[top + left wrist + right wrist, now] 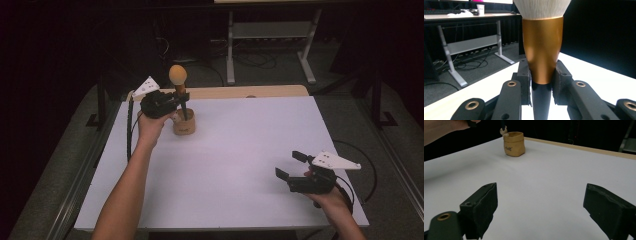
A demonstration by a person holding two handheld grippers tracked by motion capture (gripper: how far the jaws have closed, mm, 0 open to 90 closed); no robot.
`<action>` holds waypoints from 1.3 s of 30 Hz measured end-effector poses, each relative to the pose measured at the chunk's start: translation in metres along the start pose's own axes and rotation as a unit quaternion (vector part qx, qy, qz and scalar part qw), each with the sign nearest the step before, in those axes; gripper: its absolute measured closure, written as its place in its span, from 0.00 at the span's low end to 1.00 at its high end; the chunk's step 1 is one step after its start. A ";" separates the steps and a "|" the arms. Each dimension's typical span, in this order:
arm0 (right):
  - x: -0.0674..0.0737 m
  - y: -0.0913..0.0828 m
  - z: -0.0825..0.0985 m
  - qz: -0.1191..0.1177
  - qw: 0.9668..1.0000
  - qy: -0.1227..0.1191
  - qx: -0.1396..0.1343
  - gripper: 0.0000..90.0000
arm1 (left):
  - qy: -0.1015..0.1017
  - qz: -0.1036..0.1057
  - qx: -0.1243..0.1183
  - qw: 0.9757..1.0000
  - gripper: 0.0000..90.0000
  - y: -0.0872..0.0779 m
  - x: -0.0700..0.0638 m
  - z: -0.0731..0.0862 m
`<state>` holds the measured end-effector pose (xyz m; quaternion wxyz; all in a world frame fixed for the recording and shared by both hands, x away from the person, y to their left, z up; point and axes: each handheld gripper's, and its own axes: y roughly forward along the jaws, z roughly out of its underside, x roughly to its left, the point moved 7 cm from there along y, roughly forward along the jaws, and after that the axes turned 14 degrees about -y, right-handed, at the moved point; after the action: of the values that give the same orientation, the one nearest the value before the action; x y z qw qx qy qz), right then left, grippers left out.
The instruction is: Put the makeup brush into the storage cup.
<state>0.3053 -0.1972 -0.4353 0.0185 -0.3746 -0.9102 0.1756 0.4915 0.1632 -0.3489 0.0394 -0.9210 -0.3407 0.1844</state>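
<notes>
Two claws are at work over the white table (pixel 225 165), and one is loaded. The left claw (pixel 176 102) is clamped on a large make-up brush with a pale round head, a copper-gold ferrule and a black handle (pixel 541 52); its pads pinch where the ferrule narrows into the handle. The brush stands nearly upright with its lower end in, or just above, the small tan paper-like pot with a rolled rim (pixel 183 123) at the far left of the table. The right claw (pixel 291 165) rests near the front right corner with its jaws spread wide and nothing between them, well apart from the pot.

To do this step well, I would keep the handle plumb over the pot's mouth and move it straight along its own axis, since a light pot like this could tip if the handle drags on the rim. The free claw could steady the pot.

Whether the handle's tip touches the pot's bottom cannot be told: the pot's wall hides it. The brush head is cut off at the top of the left gripper view, and the small print on the pot is unreadable.
</notes>
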 end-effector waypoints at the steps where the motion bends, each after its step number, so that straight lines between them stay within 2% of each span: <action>1: 0.000 0.000 0.000 -0.001 1.000 0.000 0.000 0.13 | -0.001 -0.001 -0.002 1.000 0.80 0.001 0.002 -0.001; 4: 0.000 0.000 0.000 0.000 1.000 -0.001 0.000 0.13 | 0.000 -0.007 0.000 1.000 0.80 0.002 0.007 -0.002; 10: 0.000 0.000 0.000 -0.001 1.000 -0.004 0.001 0.13 | -0.013 -0.016 -0.007 1.000 0.80 0.006 0.020 -0.004; 22: 0.000 -0.001 0.000 0.001 1.000 -0.002 0.000 0.13 | -0.025 -0.019 -0.006 0.999 0.80 0.014 0.037 -0.003; 28: 0.000 0.000 0.001 0.001 1.000 -0.003 0.001 0.14 | -0.039 -0.014 -0.008 0.999 0.80 0.018 0.043 0.001; 39: 0.001 -0.001 0.001 0.001 1.000 -0.003 0.000 0.14 | -0.036 -0.017 0.013 0.999 0.80 0.024 0.051 0.014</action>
<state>0.3043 -0.1973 -0.4359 0.0160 -0.3746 -0.9101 0.1765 0.5371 0.1767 -0.3828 0.0425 -0.9072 -0.3551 0.2216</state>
